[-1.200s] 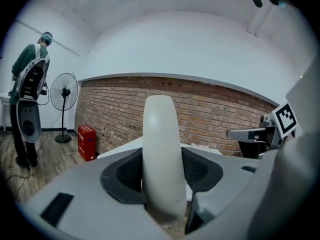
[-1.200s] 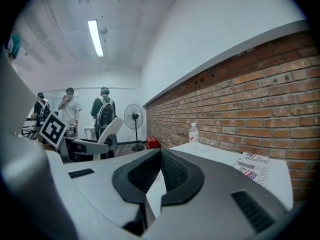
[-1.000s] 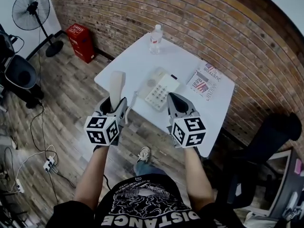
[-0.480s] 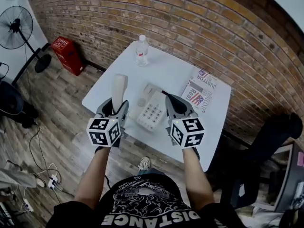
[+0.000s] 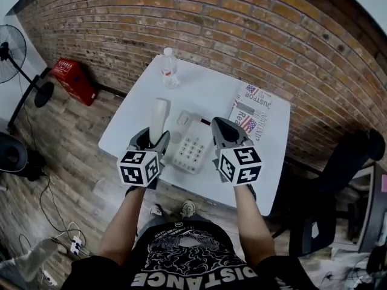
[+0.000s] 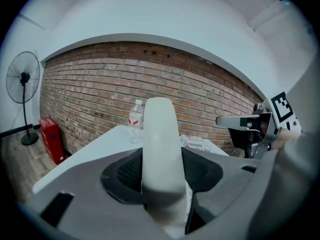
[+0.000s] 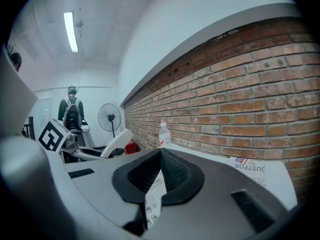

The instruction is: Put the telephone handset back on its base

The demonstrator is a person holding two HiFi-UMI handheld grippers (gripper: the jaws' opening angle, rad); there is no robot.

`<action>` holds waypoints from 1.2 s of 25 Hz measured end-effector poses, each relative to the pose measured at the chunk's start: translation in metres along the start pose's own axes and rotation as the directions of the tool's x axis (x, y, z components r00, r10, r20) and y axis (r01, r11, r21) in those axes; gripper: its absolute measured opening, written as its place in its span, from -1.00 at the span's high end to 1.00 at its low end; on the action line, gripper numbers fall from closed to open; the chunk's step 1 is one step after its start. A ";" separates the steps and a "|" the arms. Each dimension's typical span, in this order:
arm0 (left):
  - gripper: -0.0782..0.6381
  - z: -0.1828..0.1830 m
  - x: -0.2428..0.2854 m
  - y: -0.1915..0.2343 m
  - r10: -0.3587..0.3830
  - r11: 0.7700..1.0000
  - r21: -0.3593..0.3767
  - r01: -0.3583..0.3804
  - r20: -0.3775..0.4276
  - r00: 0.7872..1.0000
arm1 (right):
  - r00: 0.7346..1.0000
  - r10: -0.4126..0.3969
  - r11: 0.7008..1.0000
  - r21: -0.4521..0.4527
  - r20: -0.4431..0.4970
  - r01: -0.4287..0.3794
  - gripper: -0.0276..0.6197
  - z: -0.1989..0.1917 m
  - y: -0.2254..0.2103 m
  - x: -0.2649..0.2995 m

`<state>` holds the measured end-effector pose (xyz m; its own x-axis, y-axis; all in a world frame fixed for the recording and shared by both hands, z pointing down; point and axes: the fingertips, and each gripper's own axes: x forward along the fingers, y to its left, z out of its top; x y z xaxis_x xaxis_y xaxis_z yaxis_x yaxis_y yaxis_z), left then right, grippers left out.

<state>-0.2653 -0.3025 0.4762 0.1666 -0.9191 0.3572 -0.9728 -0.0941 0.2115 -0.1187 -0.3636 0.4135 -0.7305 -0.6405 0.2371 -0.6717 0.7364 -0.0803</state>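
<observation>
Table (image 5: 202,92) drawn nearer than before, base (image 5: 192,145) at 12 o'clock. Handset (image 5: 159,115) pinched upright by left gripper (image 5: 150,141); right gripper (image 5: 221,127) pressed together.

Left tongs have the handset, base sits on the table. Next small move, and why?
Probably shift the left tongs a little right and tip the handset forward. It stands upright, clamped at its lower end, just left of the phone base, whose left side lies bare. The right tongs are shut and empty.
</observation>
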 end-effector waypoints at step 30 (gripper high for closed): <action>0.18 -0.084 0.084 -0.012 -0.115 0.988 0.045 0.148 -0.419 0.900 | 0.959 -0.279 0.957 0.069 -0.051 0.282 0.91 -0.038 0.024 -0.033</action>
<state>-0.2262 -0.3467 0.5805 0.3298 -0.6561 0.6788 -0.9438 -0.2460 0.2208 -0.1055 -0.3163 0.4408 -0.5071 -0.8082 0.2995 -0.8571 0.5094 -0.0767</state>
